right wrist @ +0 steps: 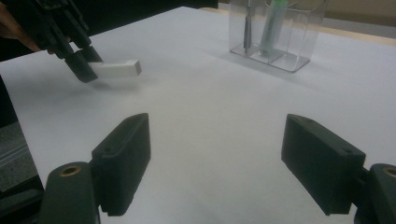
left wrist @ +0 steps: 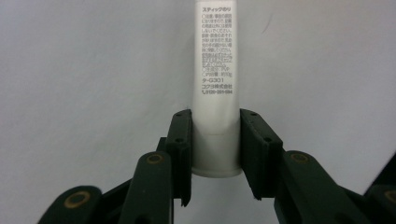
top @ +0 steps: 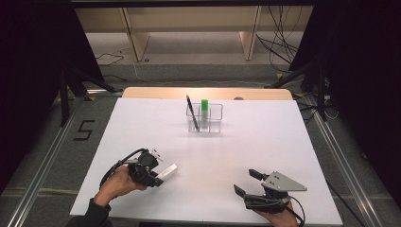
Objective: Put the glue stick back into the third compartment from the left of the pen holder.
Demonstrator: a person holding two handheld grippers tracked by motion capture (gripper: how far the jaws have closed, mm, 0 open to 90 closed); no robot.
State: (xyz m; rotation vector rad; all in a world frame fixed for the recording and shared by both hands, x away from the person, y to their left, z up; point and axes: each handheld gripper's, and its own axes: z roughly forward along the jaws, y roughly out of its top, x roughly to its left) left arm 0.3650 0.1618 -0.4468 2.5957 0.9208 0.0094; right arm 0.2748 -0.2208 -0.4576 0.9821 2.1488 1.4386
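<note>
Gripping a white glue stick [left wrist: 215,88] at its base end, the left gripper [left wrist: 215,144] is seen with both pads pressed flat against the tube's sides, pinching it firmly. In the high view the same stick [top: 168,171] is found at the near-left part of the white table [top: 265,142], held low over the surface or just touching it (contact with the table cannot be settled), its free end pointing towards the table's middle.

Step in hand, as judged: pick-up of the stick, with the grasp made and the carry not yet begun. A clear organiser box [top: 204,118] stands at the far middle of the table, well apart from the stick; a black pen [top: 192,112] and a green-capped stick [top: 204,109] are already stood in its compartments. The next move is judged to call for a lift, a carry across to the box, and a turn of the tube to upright over a free compartment before release.

The right gripper [top: 249,182] rests at the near right, jaws spread wide, nothing between them.

Hard to make out: which compartments are free (walls are transparent and small in frame); the stick's cap end, cut off at the top of the left gripper view; the printed label, too fine to be read in full.
</note>
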